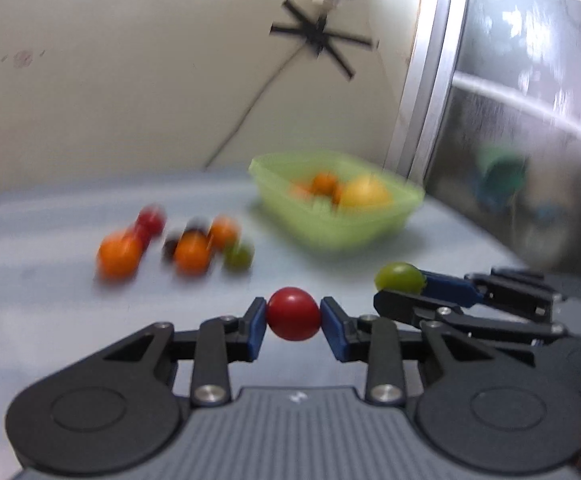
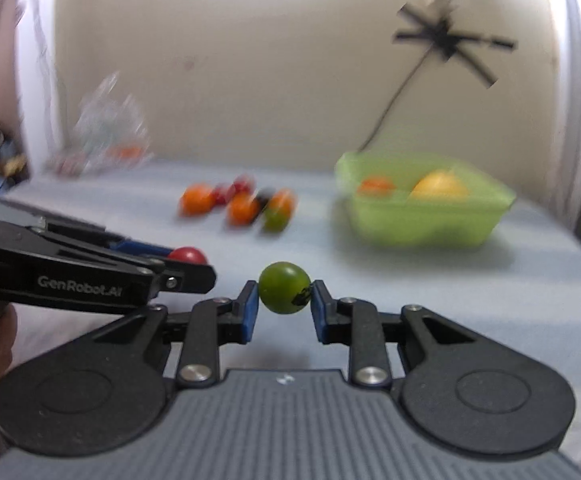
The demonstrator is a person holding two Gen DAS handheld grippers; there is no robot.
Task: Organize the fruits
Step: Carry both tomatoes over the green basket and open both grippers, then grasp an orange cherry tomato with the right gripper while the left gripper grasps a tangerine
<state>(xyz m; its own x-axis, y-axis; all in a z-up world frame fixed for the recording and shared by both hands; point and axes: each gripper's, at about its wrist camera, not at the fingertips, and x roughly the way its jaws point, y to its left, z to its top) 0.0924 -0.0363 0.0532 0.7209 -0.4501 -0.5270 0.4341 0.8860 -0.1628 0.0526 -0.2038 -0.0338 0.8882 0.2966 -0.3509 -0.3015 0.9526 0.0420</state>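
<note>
- The desk (image 1: 50, 312) is a pale grey-blue surface that carries all the fruit and runs back to a cream wall (image 1: 130, 60)
- A black tape star (image 1: 320, 38) is stuck on that wall, with a thin dark cable running down from it toward the desk
- The green tray (image 1: 370, 232), a translucent lime tub, sits on the desk toward the back right; inside it lie a yellow fruit (image 1: 364, 192) and at least one orange fruit (image 1: 324, 182), though the blur hides how many more there are
- The left tongs (image 1: 293, 314) hang low over the near desk, clenched on a red tomato (image 1: 293, 314) squeezed between the two blue pads (image 1: 256, 328)
- The right tongs (image 2: 285, 294) sit just beside the left ones and are clamped on a green tomato (image 2: 285, 294), which shows a dark stem scar against the right-hand pad
- A loose cluster of fruit (image 1: 178, 240) lies on the desk left of the tray, well apart from both tongs: orange, red, dark and one green piece, touching or nearly so
- A crumpled clear bag (image 2: 102, 136) with reddish contents rests at the far left against the wall
</note>
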